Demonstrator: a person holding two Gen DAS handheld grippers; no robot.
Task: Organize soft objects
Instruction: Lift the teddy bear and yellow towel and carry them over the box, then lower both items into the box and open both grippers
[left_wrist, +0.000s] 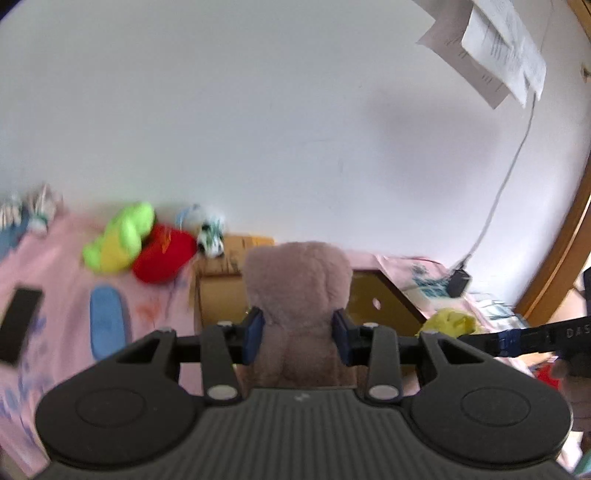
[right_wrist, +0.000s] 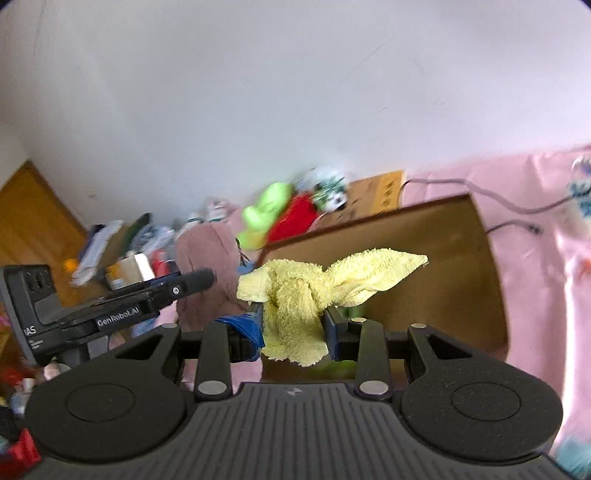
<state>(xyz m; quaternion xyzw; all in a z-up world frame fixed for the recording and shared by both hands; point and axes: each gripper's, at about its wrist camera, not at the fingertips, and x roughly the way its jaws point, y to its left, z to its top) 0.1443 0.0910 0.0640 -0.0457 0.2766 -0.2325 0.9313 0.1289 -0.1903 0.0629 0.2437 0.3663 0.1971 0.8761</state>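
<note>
The left hand-held gripper (left_wrist: 298, 334) clenches a dusty-pink plush cloth (left_wrist: 297, 280). The right hand-held gripper (right_wrist: 293, 330) grasps a knotted yellow towel (right_wrist: 295, 295) above a cardboard box (right_wrist: 443, 258).

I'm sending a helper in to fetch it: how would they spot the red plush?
Look at the pink bedsheet along the white wall, left of the cardboard box. The red plush lies there against a green-and-yellow plush; it is the only solid red, rounded one.
</note>
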